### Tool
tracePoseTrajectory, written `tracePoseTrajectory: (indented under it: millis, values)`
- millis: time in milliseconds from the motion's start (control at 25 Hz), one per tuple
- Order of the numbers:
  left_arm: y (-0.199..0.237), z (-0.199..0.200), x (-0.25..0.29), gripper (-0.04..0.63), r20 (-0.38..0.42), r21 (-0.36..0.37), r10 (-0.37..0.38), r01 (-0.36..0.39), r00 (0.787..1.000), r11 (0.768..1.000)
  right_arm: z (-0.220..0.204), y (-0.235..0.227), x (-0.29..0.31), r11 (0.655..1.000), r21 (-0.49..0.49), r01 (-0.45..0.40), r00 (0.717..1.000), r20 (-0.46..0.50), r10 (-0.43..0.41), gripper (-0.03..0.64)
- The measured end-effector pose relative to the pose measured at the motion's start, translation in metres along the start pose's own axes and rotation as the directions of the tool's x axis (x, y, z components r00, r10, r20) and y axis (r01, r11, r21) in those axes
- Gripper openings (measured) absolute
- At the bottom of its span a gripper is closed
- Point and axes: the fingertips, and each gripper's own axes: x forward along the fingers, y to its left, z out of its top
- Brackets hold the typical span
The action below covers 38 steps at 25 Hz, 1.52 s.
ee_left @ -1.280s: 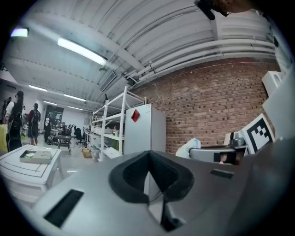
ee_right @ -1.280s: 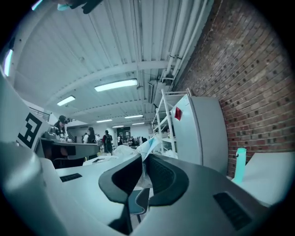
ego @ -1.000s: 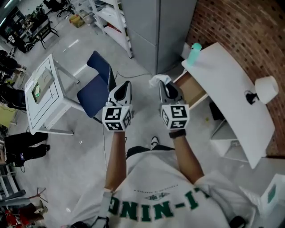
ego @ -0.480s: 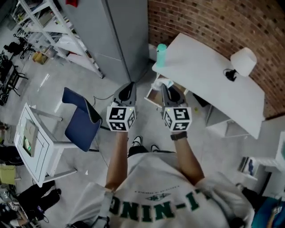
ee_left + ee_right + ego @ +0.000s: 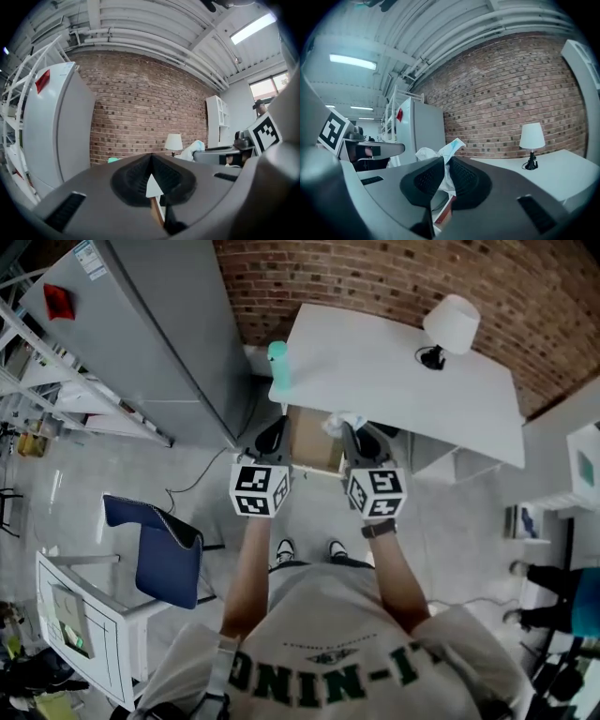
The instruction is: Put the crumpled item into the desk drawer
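In the head view a crumpled white item (image 5: 343, 422) with a bit of pale blue sticks out from my right gripper (image 5: 357, 435), which is shut on it. The right gripper view shows the crumpled item (image 5: 451, 149) pinched between the ribbed pads. It hangs over the right end of the open wooden desk drawer (image 5: 313, 440), which juts from under the white desk (image 5: 394, 381). My left gripper (image 5: 272, 436) is level with it over the drawer's left end. In the left gripper view that gripper (image 5: 150, 159) has its jaw tips together with nothing held.
A teal bottle (image 5: 278, 365) stands at the desk's left corner and a white lamp (image 5: 450, 322) at its back. A tall grey cabinet (image 5: 141, 324) stands left of the desk. A blue chair (image 5: 155, 545) and a white table (image 5: 84, 634) are at the lower left.
The view has swung round, so the desk and its open drawer now lie straight ahead under both grippers. The right gripper keeps its hold on the crumpled item.
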Motion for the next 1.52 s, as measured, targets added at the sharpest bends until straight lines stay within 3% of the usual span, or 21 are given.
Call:
tracePoseTrajectory:
  millis: [200,680,960,1320,1520]
  values:
    - [-0.021,-0.025,0.019,-0.005,-0.046,-0.036,-0.085,0.084,0.995,0.996,-0.021,-0.014,-0.01,0.998,0.021,0.057,0.998,-0.042,-0.056,0.032]
    - [-0.024,-0.091,0.061,-0.005,-0.1,-0.072,-0.124,0.117,0.987,0.99,-0.106,-0.046,0.011,0.997,0.054,0.063,0.973,-0.224,-0.049,0.032]
    - [-0.006,-0.134,0.077,-0.005,-0.147,-0.093,-0.118,0.105,0.982,0.99,-0.171,-0.062,0.048,0.997,0.077,0.032,0.941,-0.339,-0.004,0.032]
    - [0.016,-0.185,0.096,-0.005,-0.156,-0.103,-0.117,0.102,0.981,0.989,-0.247,-0.068,0.088,0.995,-0.043,-0.095,0.895,-0.442,0.066,0.032]
    - [0.027,-0.225,0.11,-0.005,-0.185,-0.123,-0.124,0.102,0.975,0.987,-0.287,-0.08,0.112,0.993,-0.042,-0.112,0.871,-0.485,0.078,0.032]
